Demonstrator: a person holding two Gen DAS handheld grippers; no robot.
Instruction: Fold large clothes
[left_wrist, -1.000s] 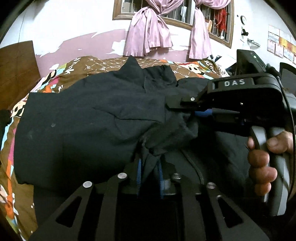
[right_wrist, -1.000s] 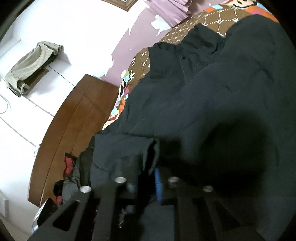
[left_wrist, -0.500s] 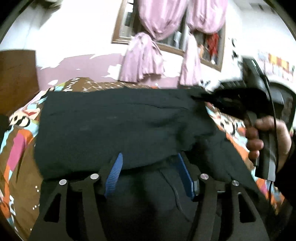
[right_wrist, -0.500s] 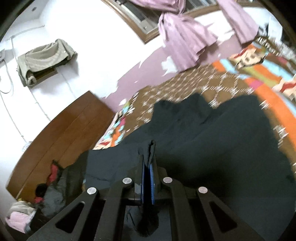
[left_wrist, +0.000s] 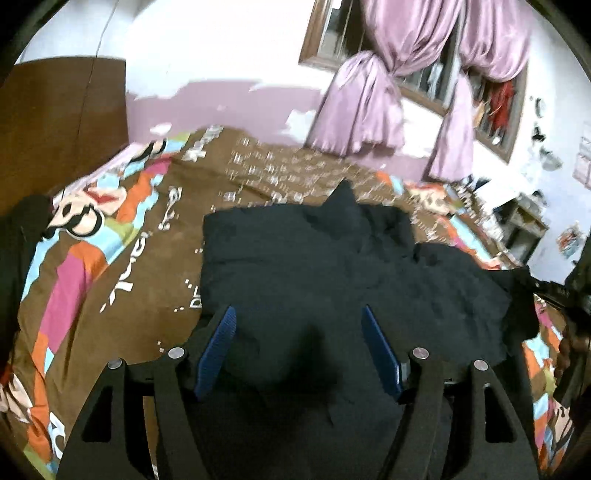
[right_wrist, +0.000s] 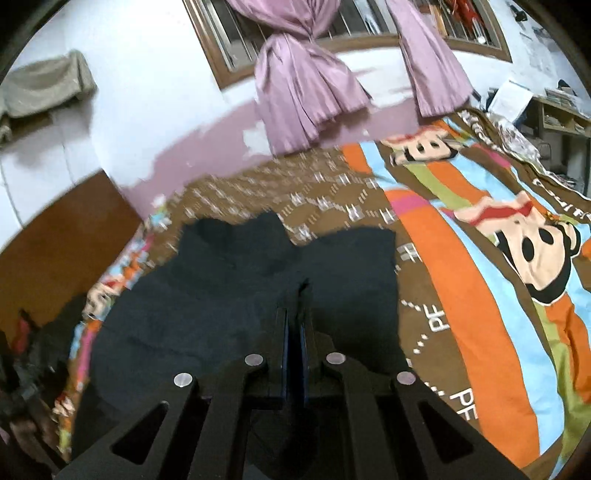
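Note:
A large black garment (left_wrist: 332, 266) lies folded over on the patterned bedspread (left_wrist: 110, 258). My left gripper (left_wrist: 299, 321) is open just above its near part, blue pads (left_wrist: 218, 343) spread wide with nothing between them. My right gripper (right_wrist: 294, 306) is shut on a thin edge of the black garment (right_wrist: 221, 295) and holds it slightly raised. In the left wrist view the right gripper (left_wrist: 554, 291) shows at the right edge, pinching the garment's corner.
A brown wooden headboard (left_wrist: 55, 122) stands on the left. Purple curtains (left_wrist: 369, 92) hang at the window behind the bed. Dark clothes (right_wrist: 29, 350) are piled at the bed's left side. Shelves (right_wrist: 554, 110) stand at the far right.
My left gripper let go of the garment, opened wide and pulled back. My right gripper, still shut on the fabric, swung right and pulled the garment over towards the bed's middle.

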